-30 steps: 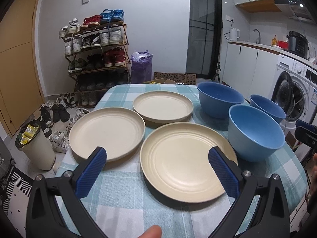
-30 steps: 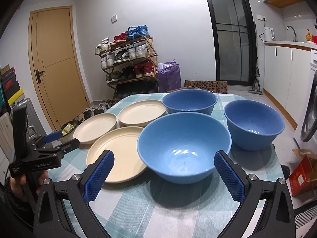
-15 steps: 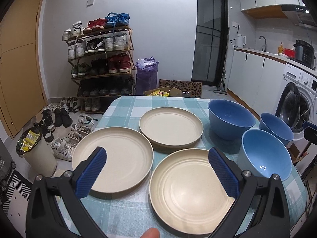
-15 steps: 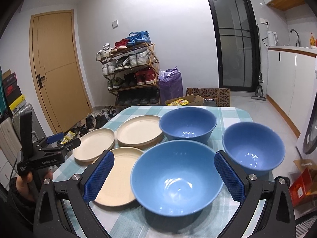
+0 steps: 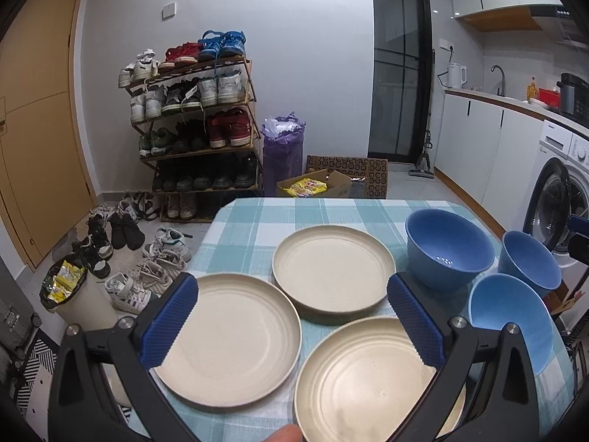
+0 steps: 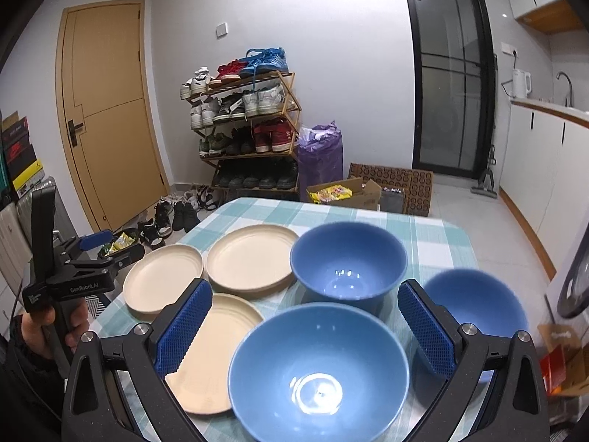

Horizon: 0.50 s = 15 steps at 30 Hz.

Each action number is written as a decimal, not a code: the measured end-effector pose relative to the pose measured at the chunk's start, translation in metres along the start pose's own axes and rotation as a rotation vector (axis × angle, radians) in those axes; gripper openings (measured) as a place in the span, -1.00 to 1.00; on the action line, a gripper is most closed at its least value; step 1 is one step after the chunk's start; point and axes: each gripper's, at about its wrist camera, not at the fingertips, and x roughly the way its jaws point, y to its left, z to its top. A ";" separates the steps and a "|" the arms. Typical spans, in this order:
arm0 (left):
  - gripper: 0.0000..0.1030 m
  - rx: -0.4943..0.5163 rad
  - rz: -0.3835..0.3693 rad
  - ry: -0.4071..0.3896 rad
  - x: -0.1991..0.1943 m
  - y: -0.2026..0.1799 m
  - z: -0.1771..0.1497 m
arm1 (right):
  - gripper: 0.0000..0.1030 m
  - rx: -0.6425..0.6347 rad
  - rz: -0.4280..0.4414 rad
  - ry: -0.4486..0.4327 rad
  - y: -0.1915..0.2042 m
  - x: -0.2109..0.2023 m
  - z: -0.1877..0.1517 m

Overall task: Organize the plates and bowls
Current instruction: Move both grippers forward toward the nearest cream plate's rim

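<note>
A table under a teal-and-white checked cloth (image 5: 257, 217) carries all the dishes. 3 round cream plates with ringed centres lie flat on its left half, each separate. The near cream plate (image 5: 368, 379) sits by the table's near edge, the left cream plate (image 5: 235, 335) by its left edge, and the far cream plate (image 5: 333, 267) lies further in, toward the middle. The rims of the 3 sit very close together; whether they touch cannot be told.

3 round blue bowls stand upright on the right half, none nested. In the right wrist view the near blue bowl (image 6: 318, 368) is closest to the near edge, just beside the near cream plate. The far blue bowl (image 6: 348, 259) stands behind it, next to the far cream plate. The right blue bowl (image 6: 475, 302) stands near the table's right edge.

The left gripper (image 5: 294, 326) hangs above the near edge over the plates, its black arms and blue ribbed pads (image 5: 171, 318) spread wide, holding nothing. A fingertip (image 5: 281, 434) shows at the bottom of that view. The right gripper (image 6: 303, 328) hangs over the near blue bowl, its jaws also wide apart and empty. A hand (image 6: 48, 326) grips the left gripper's handle off the table's left edge.
</note>
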 end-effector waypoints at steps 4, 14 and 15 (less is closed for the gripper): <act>1.00 -0.002 0.002 -0.018 0.002 0.002 0.013 | 0.99 -0.012 0.000 -0.005 0.001 0.003 0.014; 1.00 -0.005 0.001 -0.032 0.017 0.012 0.035 | 0.99 -0.043 0.004 0.013 0.012 0.020 0.051; 1.00 -0.004 0.001 -0.032 0.019 0.013 0.036 | 0.99 -0.043 0.004 0.014 0.014 0.022 0.054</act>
